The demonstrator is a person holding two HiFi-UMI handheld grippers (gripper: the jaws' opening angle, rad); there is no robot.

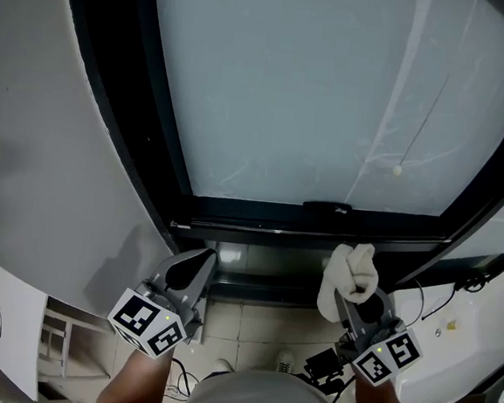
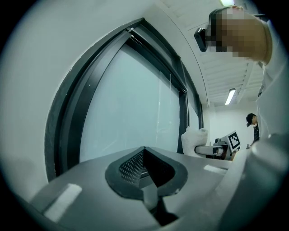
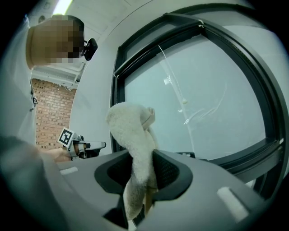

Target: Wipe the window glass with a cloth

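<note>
Facing one window glass (image 1: 314, 88): one cloth (image 3: 133, 131) clamped in right gripper (image 3: 142, 158), left gripper (image 2: 144, 152) closed.

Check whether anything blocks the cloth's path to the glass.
Nothing visible does. The cloth, clamped in the right gripper, is held short of the glass, not touching it. Only a thin cord hangs across the pane's right side.

The window glass (image 1: 314, 88) stands ahead, inside its frame (image 1: 312, 217), with a wall (image 1: 39, 134) to the left. Below the frame's bottom rail, the left gripper (image 1: 195, 268) and right gripper (image 1: 354, 303) sit well apart. The cloth (image 1: 349, 271) sits between the right gripper's jaws.
</note>
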